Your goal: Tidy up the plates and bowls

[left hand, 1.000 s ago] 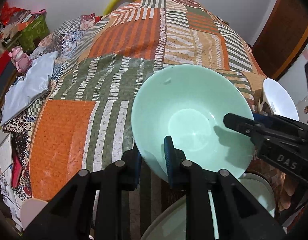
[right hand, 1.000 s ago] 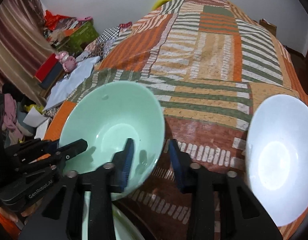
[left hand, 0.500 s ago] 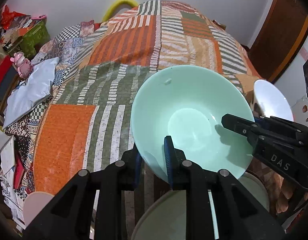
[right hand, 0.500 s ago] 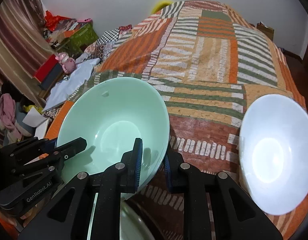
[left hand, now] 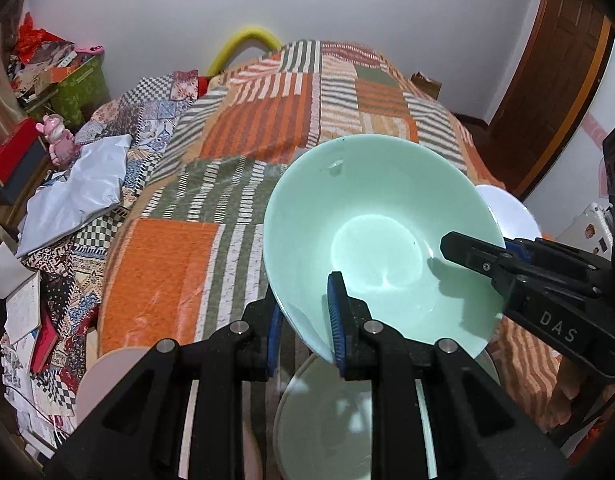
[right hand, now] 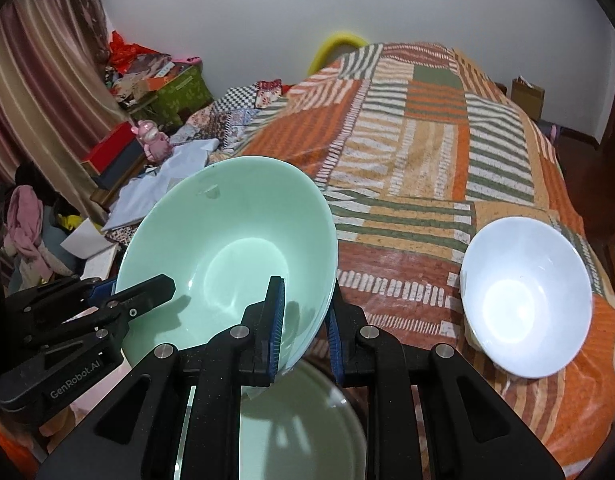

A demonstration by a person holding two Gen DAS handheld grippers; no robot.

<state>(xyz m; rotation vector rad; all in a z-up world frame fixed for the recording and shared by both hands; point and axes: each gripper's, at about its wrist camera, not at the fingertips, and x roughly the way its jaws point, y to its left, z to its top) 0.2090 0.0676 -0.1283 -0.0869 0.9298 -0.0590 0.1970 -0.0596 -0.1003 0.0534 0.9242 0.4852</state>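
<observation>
A mint-green bowl (left hand: pixel 381 232) is held in the air above the bed, tilted, by both grippers. My left gripper (left hand: pixel 305 324) is shut on its near-left rim. My right gripper (right hand: pixel 305 328) is shut on its near-right rim; the bowl also shows in the right wrist view (right hand: pixel 227 256). Below it lies a pale green plate (left hand: pixel 347 420), also in the right wrist view (right hand: pixel 299 424). A white bowl (right hand: pixel 525 300) sits on the bedspread to the right, its edge visible in the left wrist view (left hand: pixel 507 212).
The striped patchwork bedspread (left hand: pixel 267 120) covers the bed. A pale pink plate (left hand: pixel 107 376) lies at the near left. Boxes, clothes and a pink toy (left hand: pixel 57 142) clutter the floor at left. A wooden door (left hand: pixel 555 72) stands at right.
Both grippers have lifted the green bowl higher and back from the bed. The right gripper closed onto its rim. The white bowl has not moved.
</observation>
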